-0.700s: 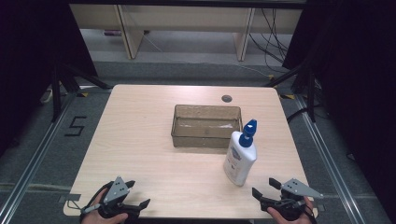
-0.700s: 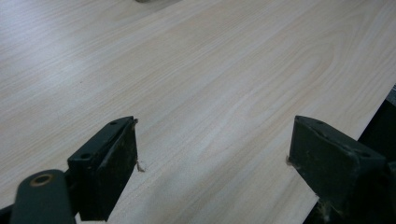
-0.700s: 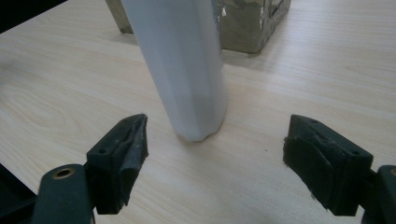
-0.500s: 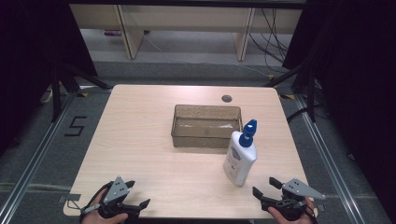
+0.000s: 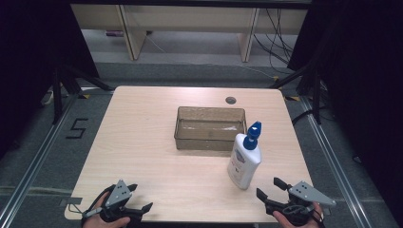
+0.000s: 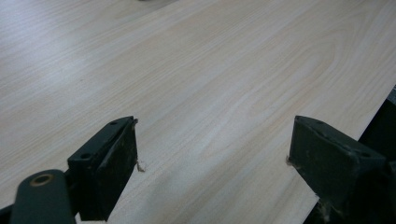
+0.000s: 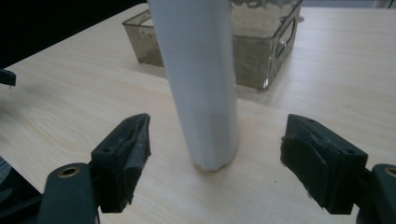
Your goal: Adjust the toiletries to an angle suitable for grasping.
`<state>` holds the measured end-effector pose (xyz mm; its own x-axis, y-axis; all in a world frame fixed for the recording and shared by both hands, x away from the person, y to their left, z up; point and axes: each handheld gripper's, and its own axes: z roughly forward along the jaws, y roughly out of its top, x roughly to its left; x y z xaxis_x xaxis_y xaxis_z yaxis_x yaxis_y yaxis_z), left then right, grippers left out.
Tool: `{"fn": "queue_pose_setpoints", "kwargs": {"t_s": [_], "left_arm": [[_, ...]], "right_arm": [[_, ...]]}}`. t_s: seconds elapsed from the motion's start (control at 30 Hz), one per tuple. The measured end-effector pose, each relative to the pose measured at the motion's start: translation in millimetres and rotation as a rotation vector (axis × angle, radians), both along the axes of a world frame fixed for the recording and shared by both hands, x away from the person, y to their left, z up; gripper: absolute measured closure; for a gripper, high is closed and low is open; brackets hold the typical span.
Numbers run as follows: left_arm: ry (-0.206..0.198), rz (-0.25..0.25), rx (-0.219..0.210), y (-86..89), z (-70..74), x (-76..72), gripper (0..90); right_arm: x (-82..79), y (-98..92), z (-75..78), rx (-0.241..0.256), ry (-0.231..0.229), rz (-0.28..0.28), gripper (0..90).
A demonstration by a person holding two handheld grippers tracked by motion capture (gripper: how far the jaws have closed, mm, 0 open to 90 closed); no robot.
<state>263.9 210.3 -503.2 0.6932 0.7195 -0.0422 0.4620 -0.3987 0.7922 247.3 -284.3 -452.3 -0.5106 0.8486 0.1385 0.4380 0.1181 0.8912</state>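
Note:
A white bottle [image 5: 244, 161] with a blue cap stands upright on the table, just in front of the right end of a clear brownish bin [image 5: 210, 128]. My right gripper [image 5: 269, 188] is open near the table's front right edge, pointed at the bottle. In the right gripper view the bottle [image 7: 198, 79] rises a short way beyond the gap between the jaws, with the bin [image 7: 261, 42] behind it. My left gripper [image 5: 140, 197] is open at the front left, and in the left gripper view [image 6: 212, 149] there is bare wood between its jaws.
The light wooden table [image 5: 142, 142] has a round cable hole [image 5: 231, 100] behind the bin. The table's front edge [image 6: 359, 135] lies close to the left gripper. Shelving and cables stand beyond the table's far side.

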Motion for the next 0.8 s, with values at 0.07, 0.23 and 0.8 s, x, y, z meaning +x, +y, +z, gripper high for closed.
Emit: {"fn": "queue_pose_setpoints", "kwargs": {"t_s": [0.07, 0.23, 0.8], "left_arm": [[0.007, -0.002, 0.007, 0.2, -0.1, 0.4, 14.9], [-0.001, 0.01, -0.002, 0.1, 0.1, -0.2, 14.9], [0.002, 0.002, 0.001, 0.4, -0.3, 0.6, 14.9]], "right_arm": [[-2.8, 1.5, 7.3, -0.013, -0.018, 0.004, 24.2], [-4.1, 5.3, 17.2, -0.026, -0.069, 0.02, 24.0], [-6.4, 17.4, 28.5, -0.007, -0.07, 0.048, 23.6]]}}
